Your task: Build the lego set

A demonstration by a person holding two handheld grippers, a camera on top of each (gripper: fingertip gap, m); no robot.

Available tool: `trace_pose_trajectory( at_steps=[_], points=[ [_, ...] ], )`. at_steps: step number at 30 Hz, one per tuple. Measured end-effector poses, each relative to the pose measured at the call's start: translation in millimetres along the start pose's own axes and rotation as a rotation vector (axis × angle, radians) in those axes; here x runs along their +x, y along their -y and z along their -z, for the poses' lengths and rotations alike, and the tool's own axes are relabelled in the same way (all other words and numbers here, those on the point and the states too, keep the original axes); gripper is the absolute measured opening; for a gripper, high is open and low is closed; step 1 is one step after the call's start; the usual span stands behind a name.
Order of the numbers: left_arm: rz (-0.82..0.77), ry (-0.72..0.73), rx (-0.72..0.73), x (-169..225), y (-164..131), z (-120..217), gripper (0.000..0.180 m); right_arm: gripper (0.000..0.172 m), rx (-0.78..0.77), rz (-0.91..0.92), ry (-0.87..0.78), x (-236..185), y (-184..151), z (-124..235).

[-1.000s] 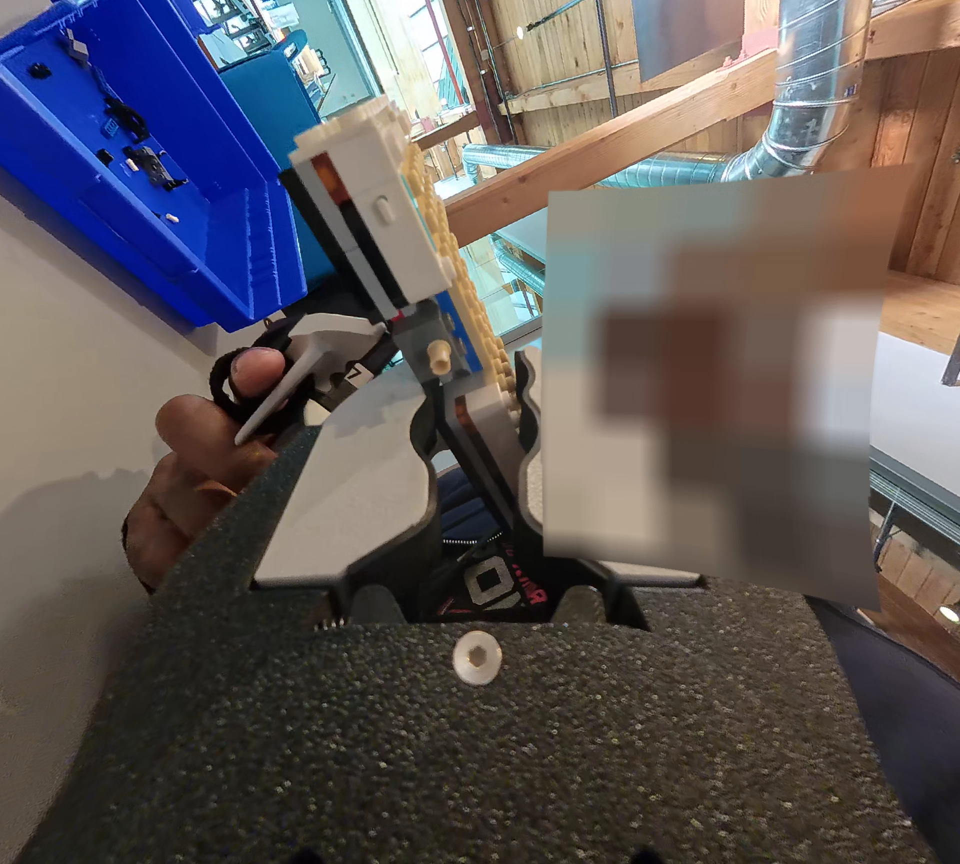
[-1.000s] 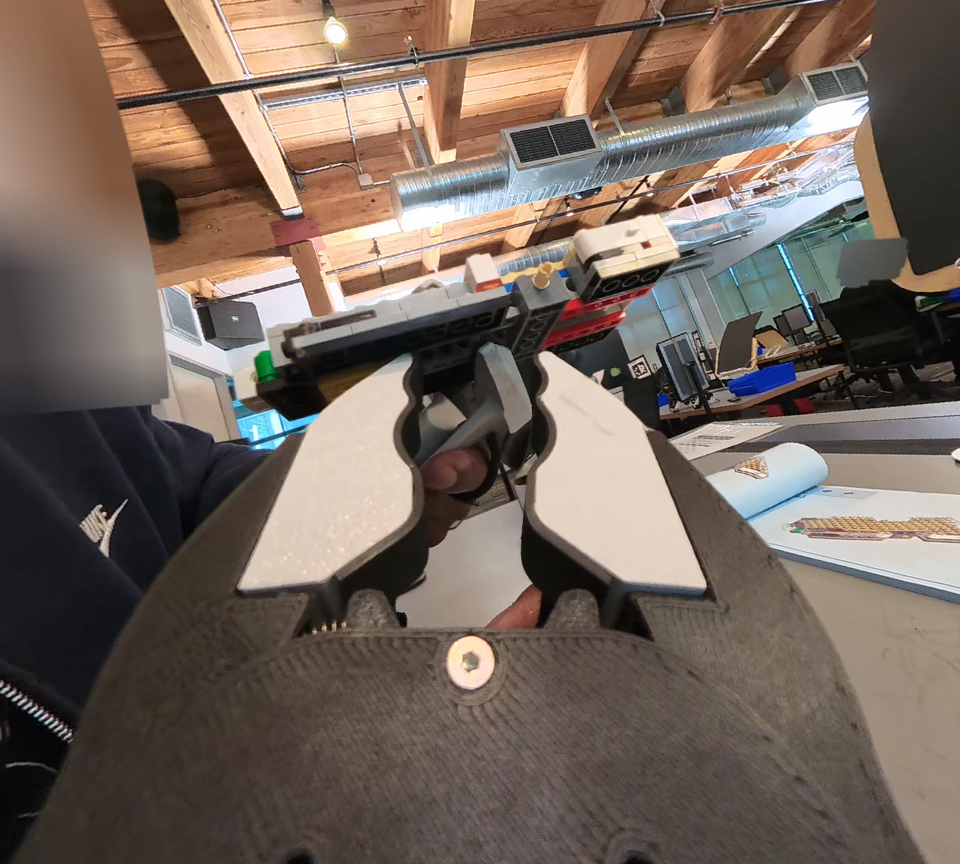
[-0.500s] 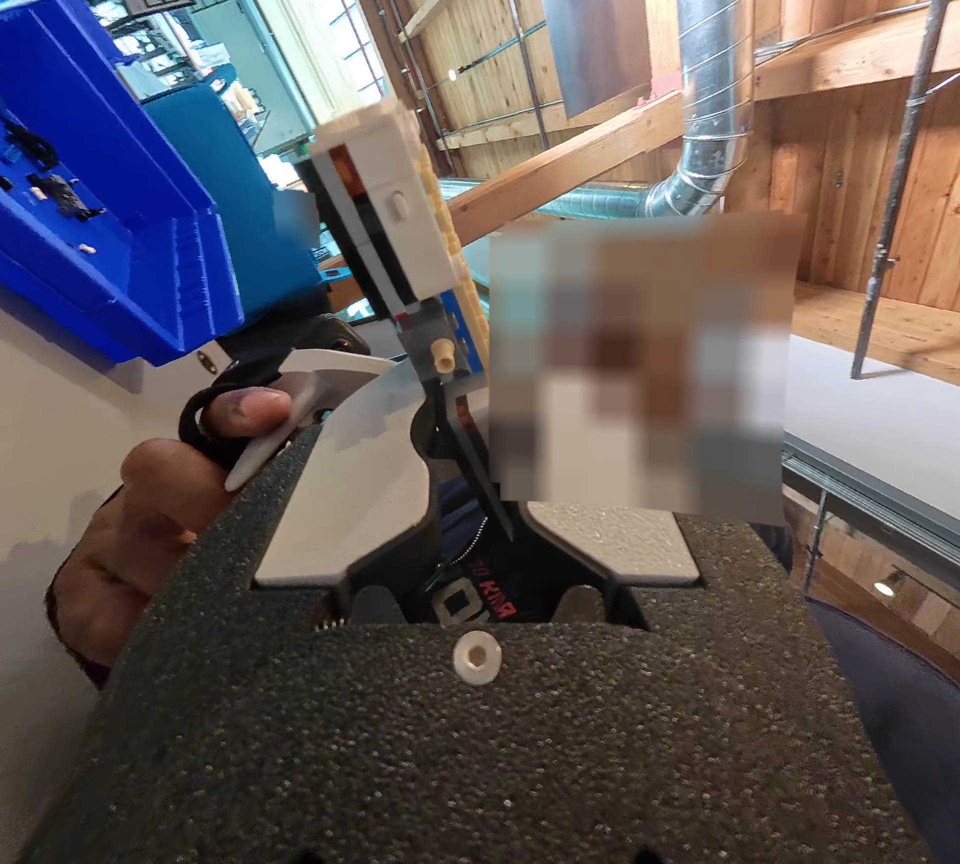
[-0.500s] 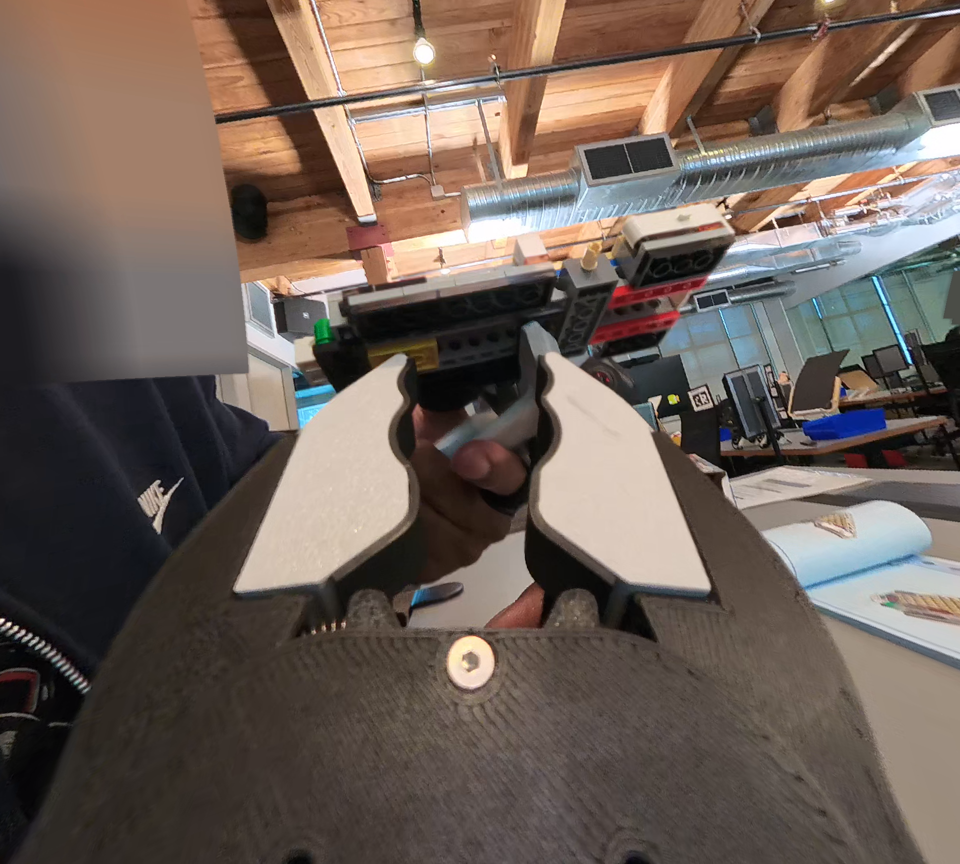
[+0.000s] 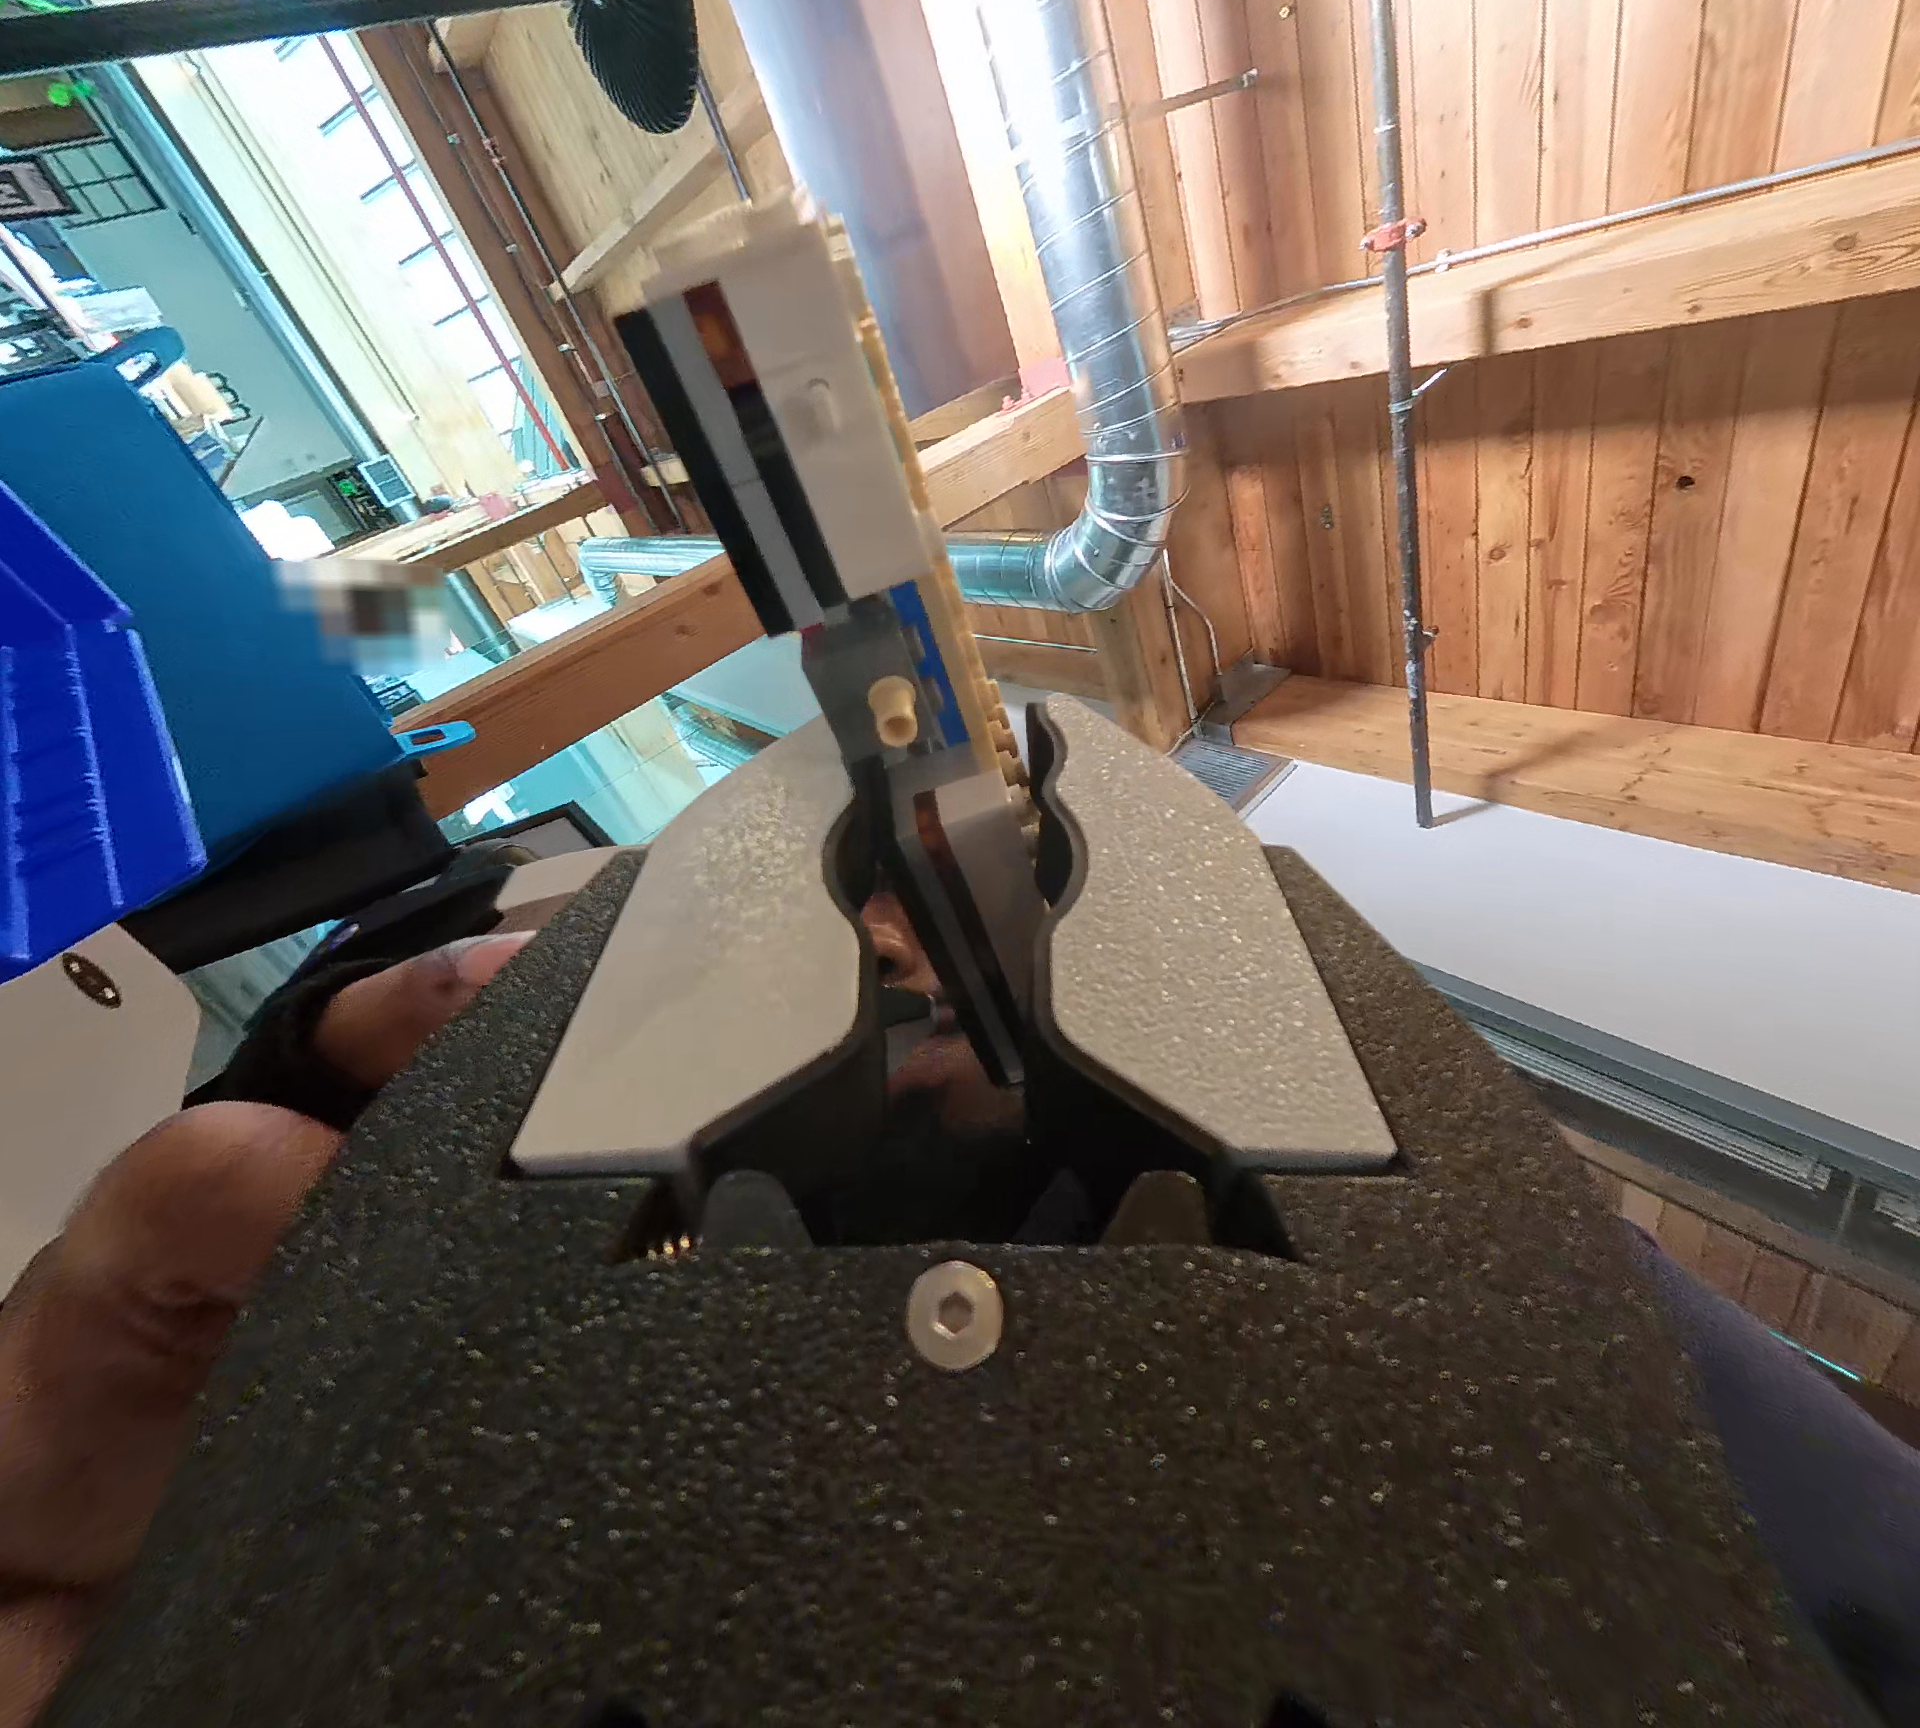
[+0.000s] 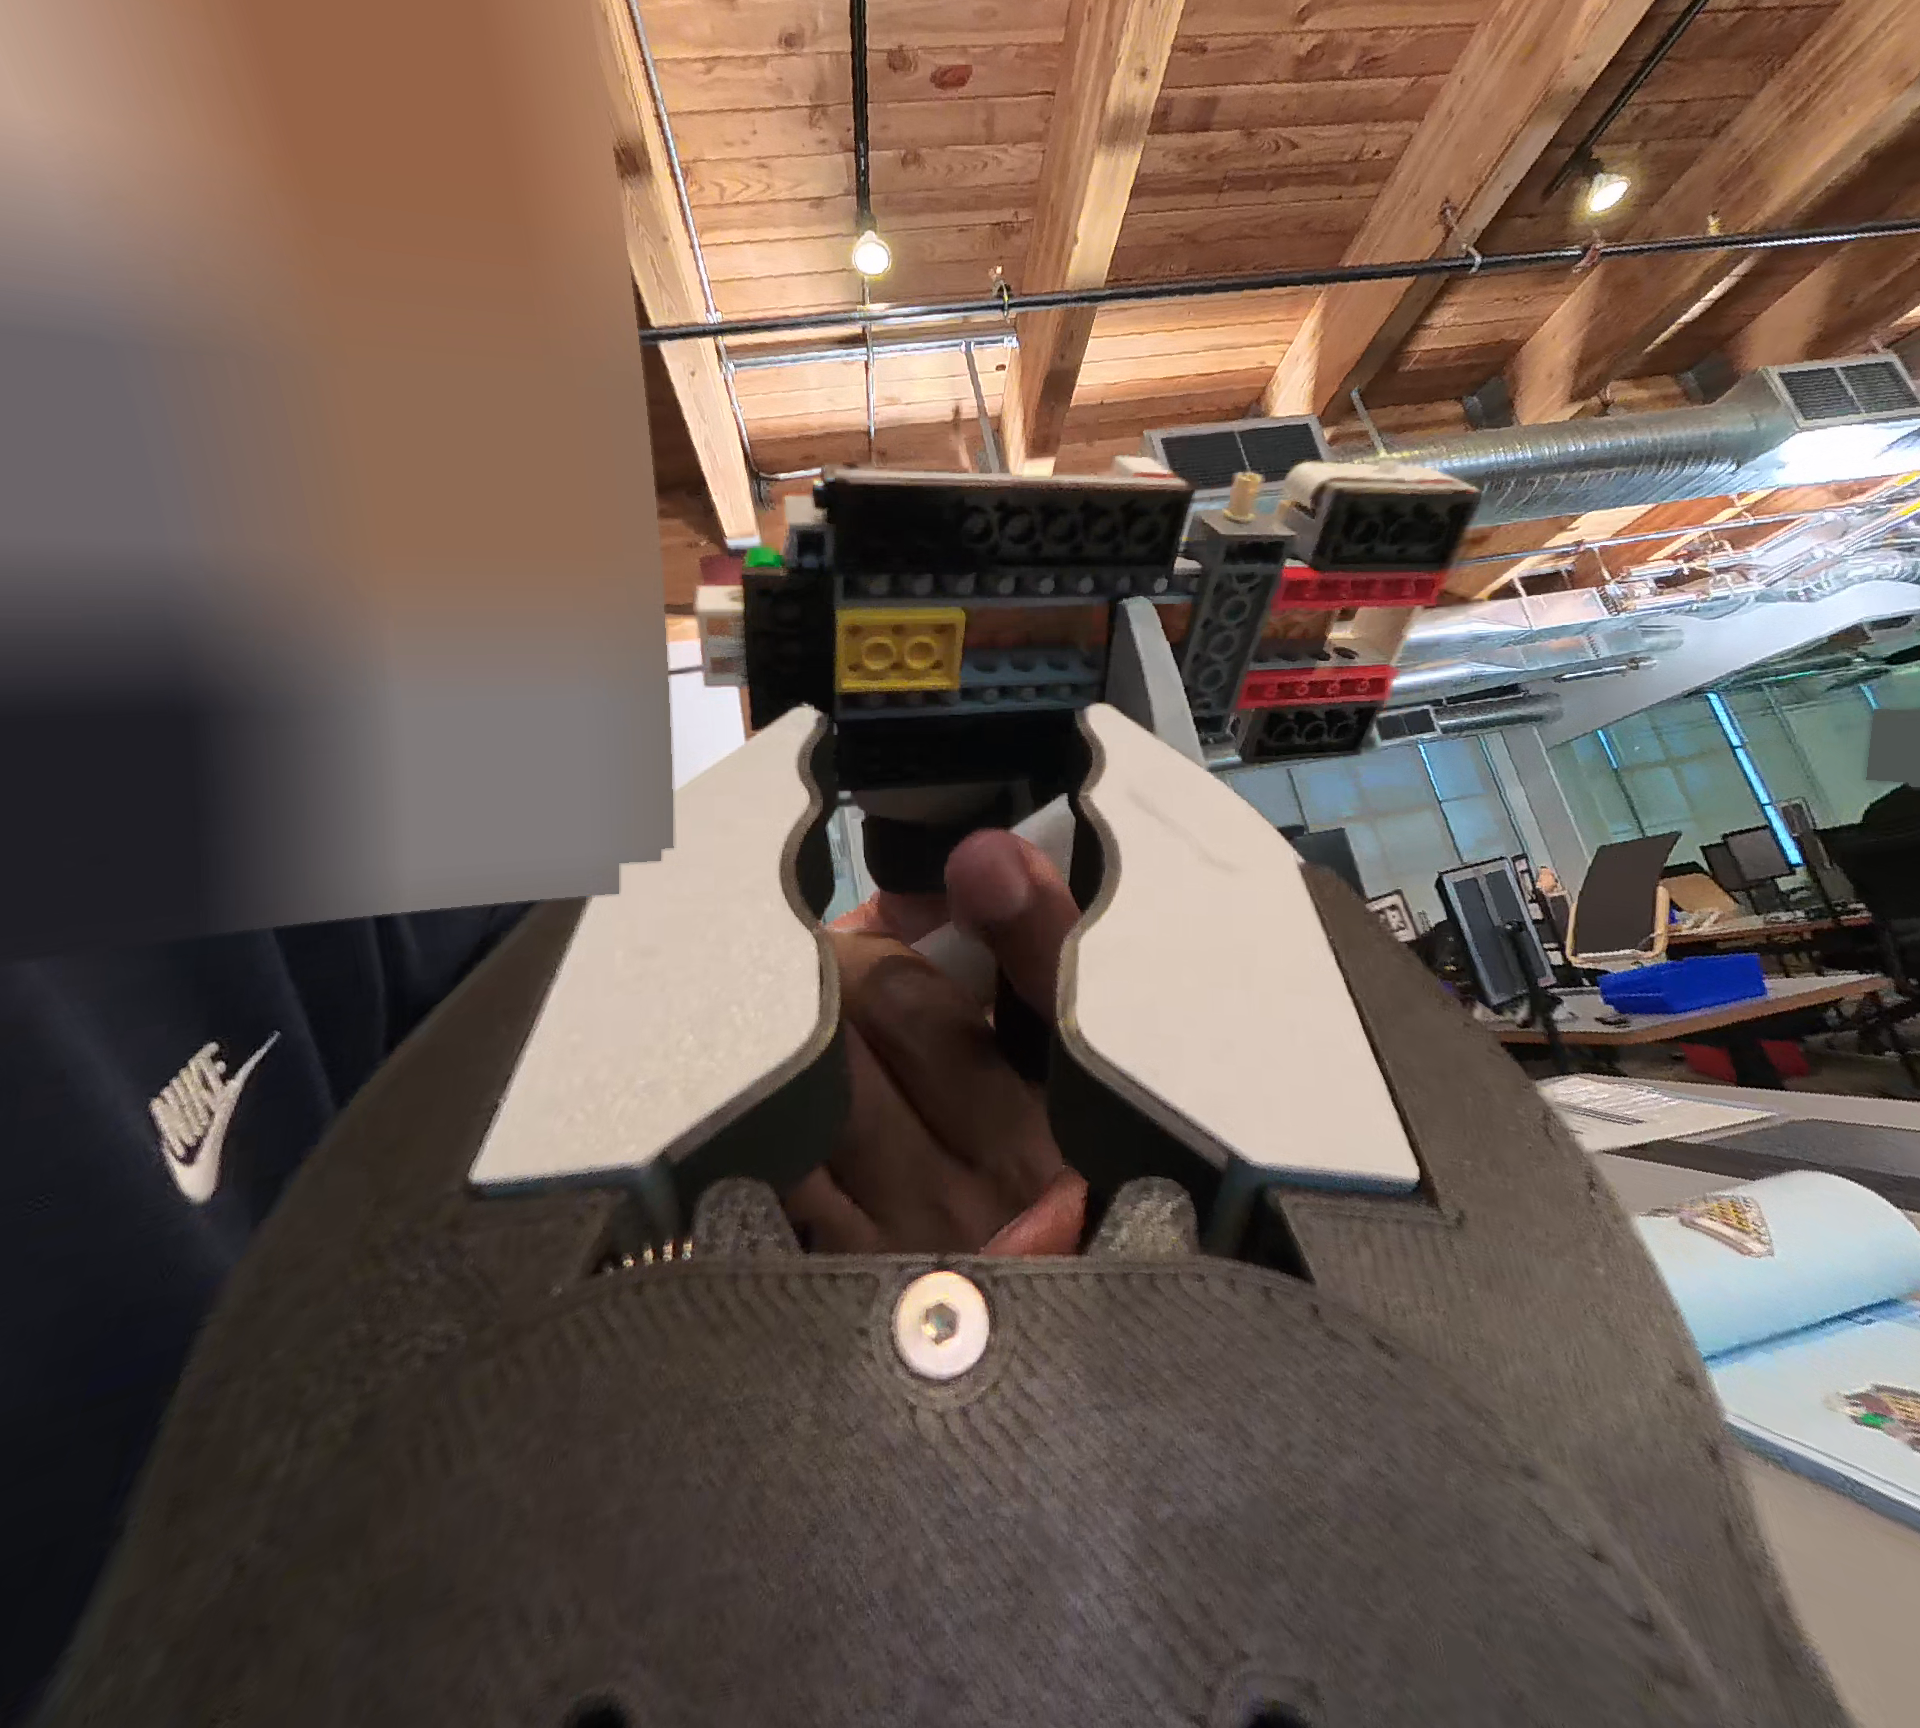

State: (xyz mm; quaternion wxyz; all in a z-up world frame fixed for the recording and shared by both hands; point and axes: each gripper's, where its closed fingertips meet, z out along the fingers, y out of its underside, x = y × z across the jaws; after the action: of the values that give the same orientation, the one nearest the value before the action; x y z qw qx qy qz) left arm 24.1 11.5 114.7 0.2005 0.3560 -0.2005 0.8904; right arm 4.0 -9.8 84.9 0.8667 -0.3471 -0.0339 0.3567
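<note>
The multicoloured toy-brick model [image 5: 800,473], built of black, grey, white, tan, blue, red and yellow plastic bricks, is held up in the air between your two grippers. Your left gripper [image 5: 940,805] has its jaws narrowed onto the model's lower end: the tan studded edge presses against the right-hand finger [image 5: 1164,940] and the dark plates lie against the left one, while the rest of the model rises past the fingertips, tilted a little to the left. A small tan peg [image 5: 891,704] sticks out of a grey brick just beyond the tips. Your right gripper [image 6: 951,743] has its jaws set wider, closed on the black underside of the same model [image 6: 1039,608], both fingertips against its lower edge. Just beyond those tips sits a yellow brick [image 6: 899,652]; red bricks [image 6: 1351,587] lie off to the right. A bare hand [image 6: 956,1003] shows behind and between the right jaws, and a blue plastic bin [image 5: 94,722] lies left of the left jaws.
</note>
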Motion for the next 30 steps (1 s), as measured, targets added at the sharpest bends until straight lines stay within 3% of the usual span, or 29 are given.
trace_pose_trajectory(
  at_steps=[16,30],
  points=[
    [0.006,-0.052,-0.095,-8,-21,-20,0.026,0.039,0.033,-0.016,0.014,-1,19,6],
    [-0.011,-0.033,-0.145,-13,-22,-11,0.026,0.034,0.028,-0.108,0.067,-7,23,8]
  ],
)
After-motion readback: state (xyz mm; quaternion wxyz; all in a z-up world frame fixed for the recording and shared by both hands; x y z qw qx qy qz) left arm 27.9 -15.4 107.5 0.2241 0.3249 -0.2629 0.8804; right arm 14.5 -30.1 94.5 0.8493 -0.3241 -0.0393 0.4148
